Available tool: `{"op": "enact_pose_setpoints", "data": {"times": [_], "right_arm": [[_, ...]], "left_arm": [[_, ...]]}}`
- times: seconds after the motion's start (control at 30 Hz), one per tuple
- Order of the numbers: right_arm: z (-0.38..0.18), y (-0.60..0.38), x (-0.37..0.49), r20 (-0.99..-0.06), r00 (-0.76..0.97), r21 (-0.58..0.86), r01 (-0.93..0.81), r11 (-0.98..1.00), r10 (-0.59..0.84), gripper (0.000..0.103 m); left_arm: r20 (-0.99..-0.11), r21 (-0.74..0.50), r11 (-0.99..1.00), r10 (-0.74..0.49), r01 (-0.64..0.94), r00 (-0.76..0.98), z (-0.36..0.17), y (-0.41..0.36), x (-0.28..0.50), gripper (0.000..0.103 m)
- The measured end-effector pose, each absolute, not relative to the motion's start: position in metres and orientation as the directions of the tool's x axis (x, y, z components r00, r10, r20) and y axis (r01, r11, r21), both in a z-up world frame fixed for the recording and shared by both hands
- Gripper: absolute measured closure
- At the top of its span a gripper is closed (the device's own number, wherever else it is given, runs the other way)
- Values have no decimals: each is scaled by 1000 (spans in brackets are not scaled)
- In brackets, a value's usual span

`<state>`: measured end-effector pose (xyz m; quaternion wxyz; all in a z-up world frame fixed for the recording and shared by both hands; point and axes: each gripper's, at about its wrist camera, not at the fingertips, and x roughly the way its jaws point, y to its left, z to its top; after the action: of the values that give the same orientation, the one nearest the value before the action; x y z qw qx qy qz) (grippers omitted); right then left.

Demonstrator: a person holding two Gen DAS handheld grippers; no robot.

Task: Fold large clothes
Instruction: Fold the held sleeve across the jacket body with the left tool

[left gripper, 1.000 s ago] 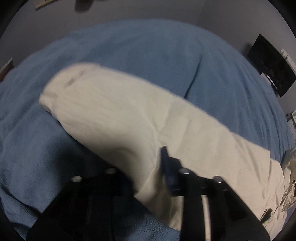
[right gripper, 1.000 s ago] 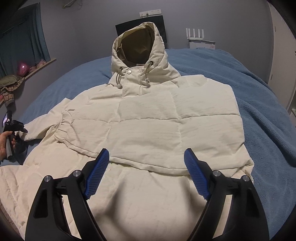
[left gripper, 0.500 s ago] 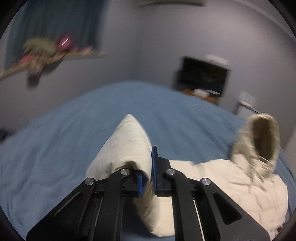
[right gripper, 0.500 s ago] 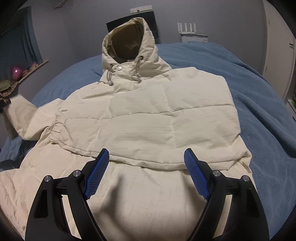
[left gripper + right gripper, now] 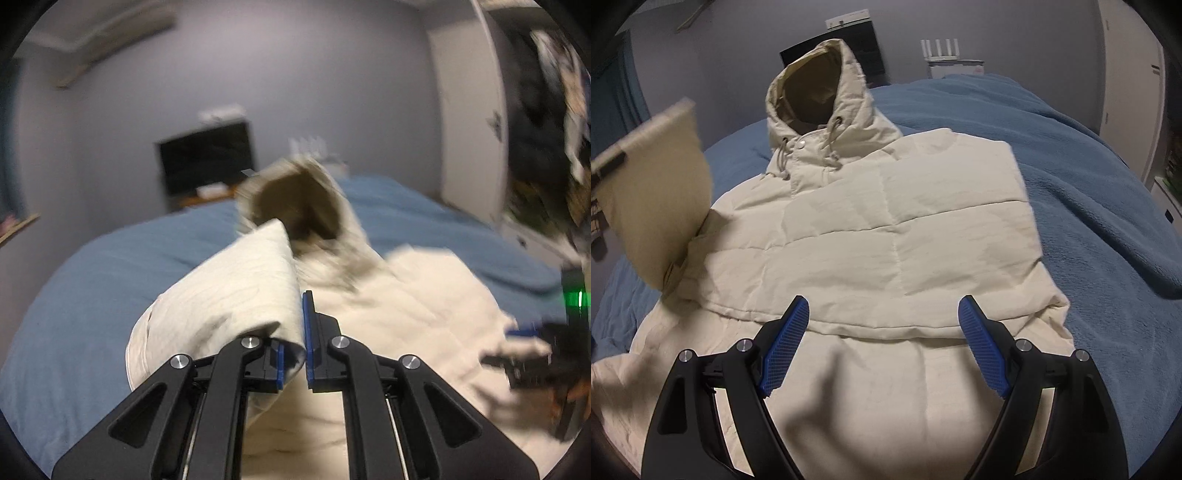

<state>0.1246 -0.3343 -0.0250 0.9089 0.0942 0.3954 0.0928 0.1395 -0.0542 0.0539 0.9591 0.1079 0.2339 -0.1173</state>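
The cream quilted hooded jacket [image 5: 871,236] lies front-up on a bed covered by a blue fleece blanket [image 5: 1071,155], its long axis running from the hem nearest the right wrist camera to the hood [image 5: 816,92], which stands up at the far end and points toward the dark screen [image 5: 207,162] by the grey wall. The step in hand looks like folding a sleeve in over the body. The left gripper [image 5: 293,354] is clenched on the sleeve end [image 5: 236,295], its jaws having just been closing with the cloth between them, and in the right wrist view that sleeve [image 5: 653,206] hangs lifted off the bed at the jacket's left side. The right gripper [image 5: 882,347] hovers above the lower torso with its jaws spread wide and nothing between them. Next, the sleeve probably needs carrying across the chest and laying flat before release, with the free gripper available to pin the body.
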Motion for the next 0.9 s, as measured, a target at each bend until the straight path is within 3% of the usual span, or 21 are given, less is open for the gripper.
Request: {"op": "enact_pose_setpoints", "data": {"times": [0.2, 0.3, 0.37, 0.43, 0.7, 0.9], "right_arm": [[-34, -347, 129, -715, 659, 261, -57, 964, 232, 24], [-37, -350, 131, -721, 652, 268, -48, 962, 234, 24], [-37, -351, 131, -722, 651, 271, -46, 962, 234, 24], [-37, -352, 131, -724, 648, 274, -45, 961, 237, 24], [-22, -335, 122, -714, 655, 236, -110, 966, 249, 24], [-4, -305, 109, -704, 648, 208, -205, 956, 292, 24]], "left_arm": [[-606, 226, 890, -190, 396, 772, -16, -105, 148, 95], [-661, 172, 876, -236, 450, 712, -32, -105, 149, 86], [-667, 120, 868, -289, 482, 687, -30, -99, 140, 45], [-645, 86, 860, -337, 502, 686, -22, -95, 131, 23], [-671, -69, 844, -434, 532, 602, 24, -55, 121, 20], [-644, 2, 882, -360, 472, 675, 68, -21, 122, 14]]}}
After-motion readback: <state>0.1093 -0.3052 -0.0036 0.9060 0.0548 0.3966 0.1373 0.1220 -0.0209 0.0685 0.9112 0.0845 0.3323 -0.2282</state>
